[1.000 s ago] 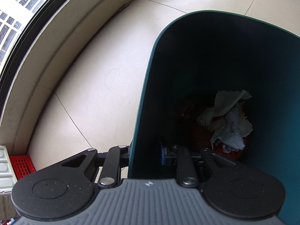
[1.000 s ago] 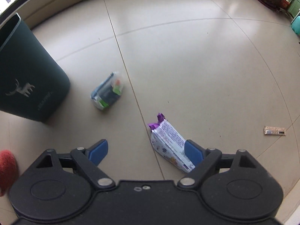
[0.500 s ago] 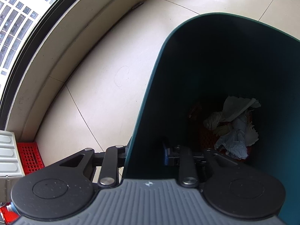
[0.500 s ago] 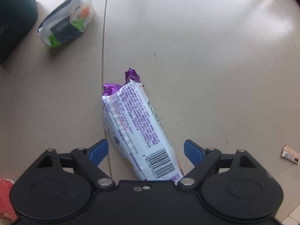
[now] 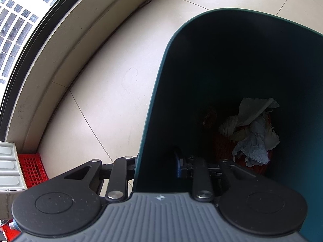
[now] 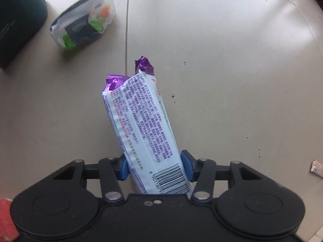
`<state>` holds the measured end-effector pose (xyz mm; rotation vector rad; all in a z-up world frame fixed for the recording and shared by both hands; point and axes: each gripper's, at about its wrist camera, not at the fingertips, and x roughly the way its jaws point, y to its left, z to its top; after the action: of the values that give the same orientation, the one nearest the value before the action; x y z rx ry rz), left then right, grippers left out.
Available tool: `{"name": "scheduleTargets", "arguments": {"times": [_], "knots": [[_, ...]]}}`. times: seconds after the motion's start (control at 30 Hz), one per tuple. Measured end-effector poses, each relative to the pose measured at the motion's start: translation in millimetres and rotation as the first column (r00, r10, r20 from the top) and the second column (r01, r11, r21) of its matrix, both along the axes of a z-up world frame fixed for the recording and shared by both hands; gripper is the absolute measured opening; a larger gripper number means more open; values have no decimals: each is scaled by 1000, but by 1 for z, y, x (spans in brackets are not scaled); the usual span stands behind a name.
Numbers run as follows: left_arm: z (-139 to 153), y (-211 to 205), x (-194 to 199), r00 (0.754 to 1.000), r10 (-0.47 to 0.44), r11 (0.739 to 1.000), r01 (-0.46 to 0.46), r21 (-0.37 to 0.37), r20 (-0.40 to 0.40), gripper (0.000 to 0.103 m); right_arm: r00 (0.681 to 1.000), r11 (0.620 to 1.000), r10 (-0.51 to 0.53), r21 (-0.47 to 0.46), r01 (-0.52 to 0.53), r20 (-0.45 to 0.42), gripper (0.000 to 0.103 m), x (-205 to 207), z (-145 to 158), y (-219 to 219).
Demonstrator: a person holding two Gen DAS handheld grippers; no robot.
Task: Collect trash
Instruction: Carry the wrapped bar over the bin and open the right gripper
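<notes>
My left gripper (image 5: 156, 166) is shut on the near wall of a dark green trash bin (image 5: 159, 92), one finger outside and one inside. Crumpled tissues (image 5: 252, 129) lie at the bin's bottom. My right gripper (image 6: 154, 166) is shut on a white and purple snack packet (image 6: 141, 123) that lies on the beige floor, its blue pads pressing both sides near the barcode end. The bin also shows at the top left of the right wrist view (image 6: 18, 20).
A clear bag with dark and green contents (image 6: 82, 26) lies on the floor near the bin. A small wrapper (image 6: 317, 166) lies at the far right. A red crate (image 5: 32, 169) and a window ledge (image 5: 66, 46) stand left of the bin.
My right gripper moved forward over the snack packet and closed on it. The left gripper kept its hold on the bin wall, shifting only slightly.
</notes>
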<state>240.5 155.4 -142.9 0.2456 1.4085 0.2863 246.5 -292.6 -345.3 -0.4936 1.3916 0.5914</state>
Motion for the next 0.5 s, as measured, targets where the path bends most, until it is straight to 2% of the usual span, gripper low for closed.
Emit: {"name": "scheduleTargets", "arguments": {"times": [0.13, 0.27, 0.4, 0.5], "knots": [[2, 5, -3, 1000, -23, 999, 24, -28, 14, 25, 994, 984, -109, 146, 104, 30, 50, -7, 59, 26], [5, 5, -4, 998, -48, 997, 50, -58, 26, 25, 982, 938, -188, 298, 177, 8, 50, -16, 135, 64], [8, 14, -8, 998, -50, 992, 54, -111, 42, 25, 984, 899, -178, 406, 163, -1, 50, -22, 208, 113], [11, 19, -9, 998, -48, 987, 55, -149, 51, 25, 987, 872, -161, 467, 145, -6, 50, -30, 250, 148]]}}
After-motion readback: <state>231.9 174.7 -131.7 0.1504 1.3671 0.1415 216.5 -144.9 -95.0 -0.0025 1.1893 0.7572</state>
